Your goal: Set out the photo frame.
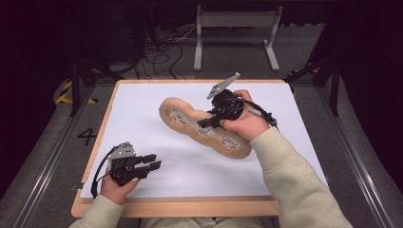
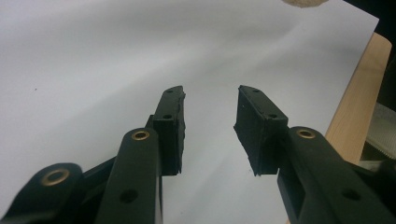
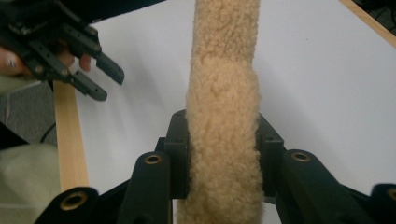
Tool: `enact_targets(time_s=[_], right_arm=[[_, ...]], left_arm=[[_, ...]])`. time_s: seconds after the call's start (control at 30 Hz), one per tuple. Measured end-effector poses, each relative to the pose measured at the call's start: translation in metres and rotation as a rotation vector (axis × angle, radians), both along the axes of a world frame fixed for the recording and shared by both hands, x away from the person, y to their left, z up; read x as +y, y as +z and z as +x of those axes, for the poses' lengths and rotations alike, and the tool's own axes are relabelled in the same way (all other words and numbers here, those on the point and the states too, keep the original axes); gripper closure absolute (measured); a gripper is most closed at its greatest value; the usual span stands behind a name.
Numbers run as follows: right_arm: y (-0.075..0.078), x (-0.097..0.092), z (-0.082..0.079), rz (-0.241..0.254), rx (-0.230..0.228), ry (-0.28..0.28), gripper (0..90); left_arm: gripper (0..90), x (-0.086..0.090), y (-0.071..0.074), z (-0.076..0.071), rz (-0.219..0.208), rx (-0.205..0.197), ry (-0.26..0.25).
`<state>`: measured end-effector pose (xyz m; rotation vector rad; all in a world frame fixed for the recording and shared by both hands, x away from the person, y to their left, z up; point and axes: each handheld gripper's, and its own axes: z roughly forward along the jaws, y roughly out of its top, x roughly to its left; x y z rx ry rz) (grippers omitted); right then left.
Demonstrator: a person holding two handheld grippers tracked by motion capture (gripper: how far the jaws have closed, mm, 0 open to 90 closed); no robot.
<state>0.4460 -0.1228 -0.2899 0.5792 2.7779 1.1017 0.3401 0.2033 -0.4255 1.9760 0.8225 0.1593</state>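
Presently the right gripper (image 1: 205, 124) is clamped on the rim of the fleecy tan slipper insole (image 1: 177, 115), which lies diagonally mid-sheet on the white mat (image 1: 142, 102) — jaws pinch the pile from both sides, apparently to lift one edge. The left gripper (image 1: 151, 162) rests near the mat's front-left corner, jaws apart and empty — seemingly held clear until needed.

Fuzzy tan fleece cushion (image 1: 204, 127), matt white sheet (image 1: 142, 104) w/ smooth wood board (image 1: 190, 207).
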Motion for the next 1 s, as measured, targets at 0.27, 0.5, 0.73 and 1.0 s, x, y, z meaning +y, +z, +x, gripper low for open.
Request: enact_targets(time_s=[0.27,0.5,0.73,1.0], right_arm=[[0.0,-0.003,0.011,-0.094,0.003,0.146,66.6],[-0.005,-0.01,0.019,-0.074,0.006,0.248,66.5],[-0.015,-0.012,0.02,-0.082,0.027,0.321,66.6],[-0.029,-0.009,0.02,-0.092,0.03,0.378,66.6]], left_arm=[[63.5,0.003,-0.001,-0.002,-0.007,0.014,-0.001],[63.5,0.002,-0.002,-0.001,-0.011,0.022,-0.011],[63.0,0.0,-0.002,0.002,-0.014,0.023,-0.017],[63.0,-0.001,-0.002,0.003,-0.015,0.025,-0.025]])
